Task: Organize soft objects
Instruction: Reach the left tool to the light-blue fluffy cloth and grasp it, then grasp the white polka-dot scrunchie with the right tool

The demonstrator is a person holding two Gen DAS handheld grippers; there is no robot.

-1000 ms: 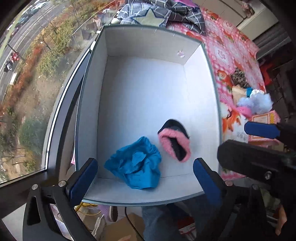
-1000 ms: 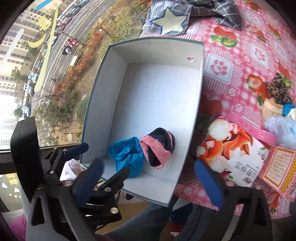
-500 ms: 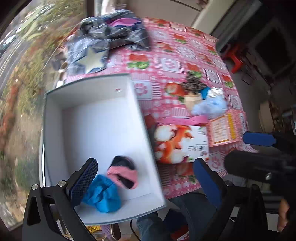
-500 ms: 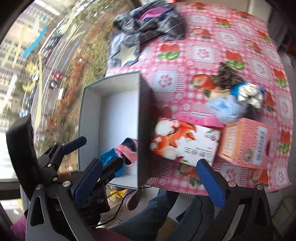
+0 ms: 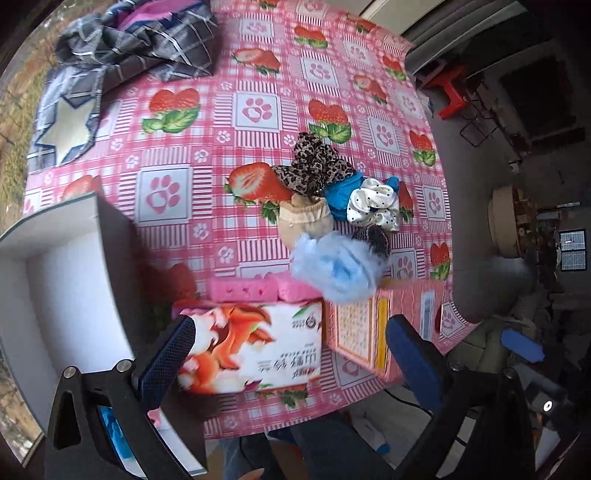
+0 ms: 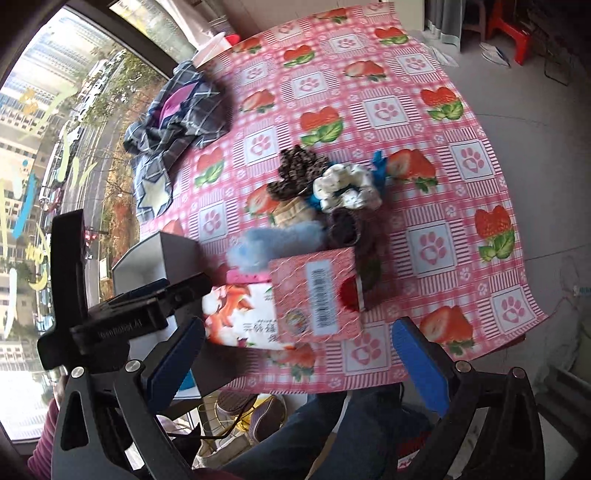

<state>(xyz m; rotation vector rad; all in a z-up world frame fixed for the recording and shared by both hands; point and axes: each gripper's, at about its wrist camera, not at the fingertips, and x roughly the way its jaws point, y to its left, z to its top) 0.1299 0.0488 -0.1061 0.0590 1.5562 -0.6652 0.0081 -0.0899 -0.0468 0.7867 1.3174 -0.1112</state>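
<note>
A heap of soft things lies mid-table: a leopard scrunchie (image 5: 314,166) (image 6: 295,173), a white dotted scrunchie (image 5: 373,205) (image 6: 347,188), a blue cloth (image 5: 343,192), a beige piece (image 5: 303,221), a dark scrunchie (image 5: 375,236) and a pale blue fluffy one (image 5: 336,269) (image 6: 273,243). The grey box (image 5: 55,277) (image 6: 147,258) stands at the left edge; a blue cloth (image 5: 110,424) shows inside it behind my finger. My left gripper (image 5: 288,350) hangs open over the tissue pack (image 5: 255,350). My right gripper (image 6: 295,362) is open above the pink carton (image 6: 314,295). Neither holds anything.
The tissue pack, the pink carton (image 5: 369,332) and a pink sponge (image 5: 251,290) lie between the grippers and the heap. A plaid cloth (image 5: 140,40) (image 6: 177,118) sits at the far left corner. A person's legs are below the table's near edge. Red stools (image 6: 506,29) stand beyond.
Both grippers have swung right, away from above the grey box to face the heap on the tablecloth. The pink-and-black piece and blue cloth stayed in the box. Both remain open.
</note>
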